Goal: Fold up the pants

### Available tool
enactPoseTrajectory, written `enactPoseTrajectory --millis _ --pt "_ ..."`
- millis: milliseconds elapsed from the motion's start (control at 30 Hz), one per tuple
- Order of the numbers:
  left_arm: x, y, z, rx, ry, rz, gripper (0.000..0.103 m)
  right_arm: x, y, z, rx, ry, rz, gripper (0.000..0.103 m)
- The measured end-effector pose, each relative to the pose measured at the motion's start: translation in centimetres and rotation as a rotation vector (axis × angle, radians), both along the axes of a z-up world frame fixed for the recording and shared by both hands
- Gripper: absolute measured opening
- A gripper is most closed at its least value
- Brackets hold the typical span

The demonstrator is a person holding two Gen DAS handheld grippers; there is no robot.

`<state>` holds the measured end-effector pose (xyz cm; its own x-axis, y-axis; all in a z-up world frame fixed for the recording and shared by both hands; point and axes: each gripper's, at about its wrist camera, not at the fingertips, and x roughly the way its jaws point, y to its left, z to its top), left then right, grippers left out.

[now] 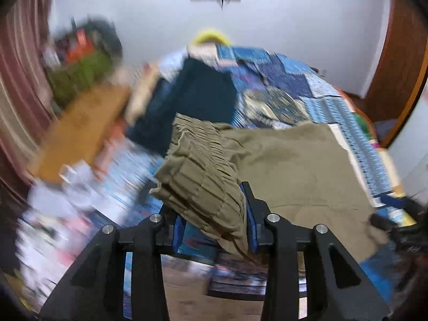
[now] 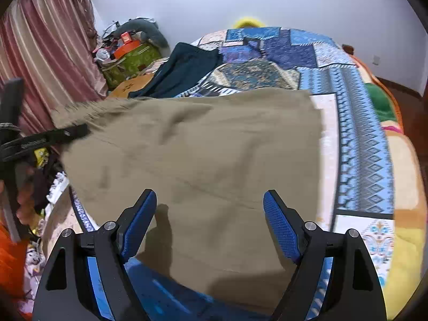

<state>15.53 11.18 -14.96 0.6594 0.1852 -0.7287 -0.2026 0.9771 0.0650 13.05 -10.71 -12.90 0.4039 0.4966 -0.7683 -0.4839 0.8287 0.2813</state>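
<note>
Olive-green pants [image 1: 294,165] [image 2: 200,147] lie spread across the patterned bed cover. The elastic waistband [image 1: 203,165] is gathered and lifted off the bed, and my left gripper [image 1: 214,222] is shut on this bunched part, with fabric filling the gap between its blue pads. In the right wrist view the left gripper [image 2: 67,133] holds the pants' left edge. My right gripper [image 2: 210,198] hangs open just above the near end of the pants, with nothing between its blue pads [image 2: 281,222]. The left wrist view is blurred.
A dark navy garment [image 2: 184,67] [image 1: 203,91] lies at the far left of the patchwork bed cover [image 2: 361,133]. A green box [image 2: 131,61] with clutter and a striped curtain [image 2: 45,48] stand to the left. The floor beside the bed holds scattered things [image 1: 53,227].
</note>
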Motion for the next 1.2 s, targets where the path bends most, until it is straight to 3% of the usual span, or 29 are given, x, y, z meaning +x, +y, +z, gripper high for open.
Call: enactPoseTrajectory --millis 33,133,367,567,767,1000,1200 --pt "-0.3 -0.5 0.9 0.078 -0.025 0.005 0.037 0.0 -0.3 0.0 -0.006 0.0 -0.002 0.079" --pt "-0.4 -1.3 2.1 0.191 -0.065 0.002 0.037 -0.3 -0.8 -0.4 -0.026 0.007 -0.007 0.079" --pt "0.6 -3.9 4.2 0.222 -0.125 -0.068 0.034 -0.8 -1.1 -1.5 -0.026 0.029 -0.007 0.079" --pt "1.7 -7.6 5.8 0.175 -0.166 -0.184 0.031 -0.8 -1.3 -1.7 -0.01 0.036 -0.007 0.079" --pt "3.0 -11.3 6.2 0.096 -0.153 -0.318 0.029 -0.8 -1.5 -1.9 0.011 0.043 -0.013 0.079" --pt "4.2 -14.5 4.8 0.01 -0.091 -0.404 0.029 -0.8 -1.6 -1.9 0.019 0.044 -0.014 0.079" --pt "4.4 -15.5 3.4 -0.091 0.019 -0.482 0.032 -0.8 -1.6 -1.8 0.022 0.045 -0.015 0.079"
